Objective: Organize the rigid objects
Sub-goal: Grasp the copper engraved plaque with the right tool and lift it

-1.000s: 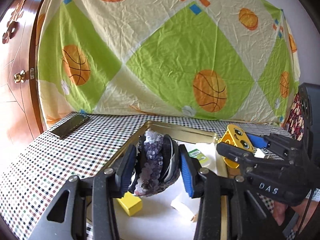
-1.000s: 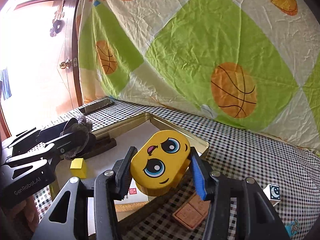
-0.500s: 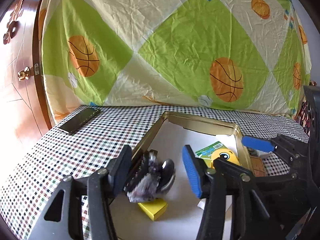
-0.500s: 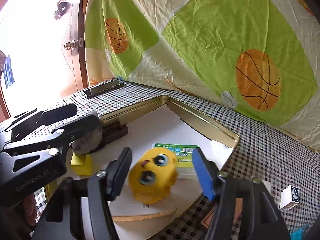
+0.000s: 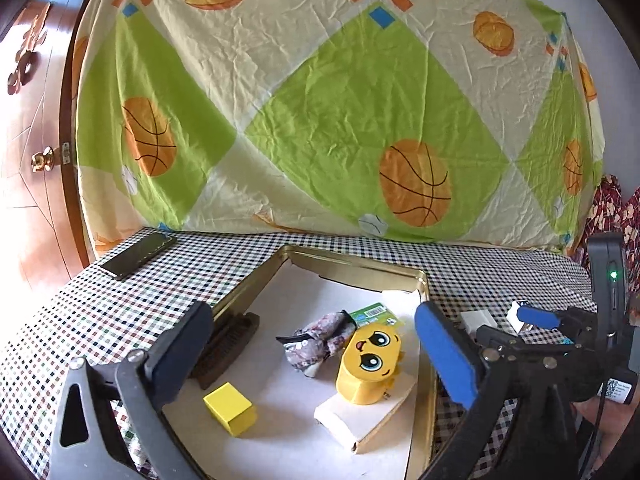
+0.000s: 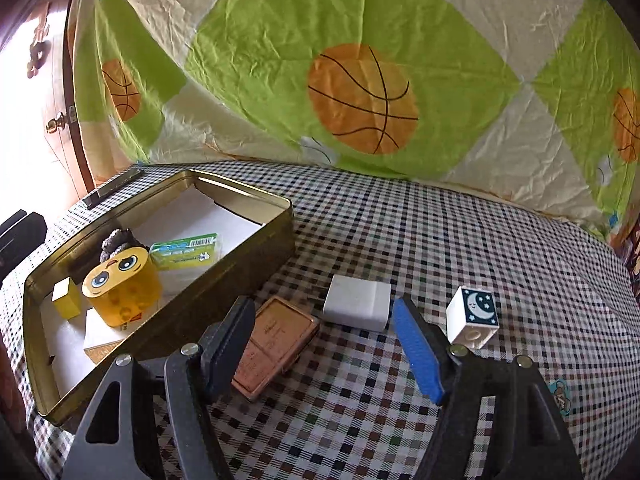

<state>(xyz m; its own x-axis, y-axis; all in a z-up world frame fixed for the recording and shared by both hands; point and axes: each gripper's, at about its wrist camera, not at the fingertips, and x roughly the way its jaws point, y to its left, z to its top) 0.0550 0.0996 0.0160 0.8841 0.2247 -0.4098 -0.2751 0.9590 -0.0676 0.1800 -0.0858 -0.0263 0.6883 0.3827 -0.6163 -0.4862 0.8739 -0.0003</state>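
A gold tin tray (image 5: 356, 267) (image 6: 224, 276) lined with white paper holds a purple crystal rock (image 5: 316, 340) (image 6: 116, 240), a yellow face toy (image 5: 370, 364) (image 6: 120, 284), a yellow cube (image 5: 230, 408) (image 6: 66, 298), a dark brush (image 5: 228, 344), a green card (image 5: 374, 314) (image 6: 186, 250) and a flat white box (image 5: 360, 416). My left gripper (image 5: 316, 360) is open and empty above the tray. My right gripper (image 6: 324, 348) is open and empty over the cloth, to the right of the tray. A copper case (image 6: 276, 344), a white charger (image 6: 358, 302) and a moon cube (image 6: 474, 316) lie in front of it.
A checkered cloth (image 6: 460, 240) covers the table. A dark phone (image 5: 138, 254) (image 6: 114, 188) lies at the far left. A basketball-print sheet (image 5: 320, 100) hangs behind. A wooden door (image 5: 28, 160) stands at the left. The right gripper also shows in the left wrist view (image 5: 536, 320).
My left gripper opened and dropped the crystal rock into the tray. My right gripper opened, dropped the yellow face toy into the tray, then swung right over the cloth.
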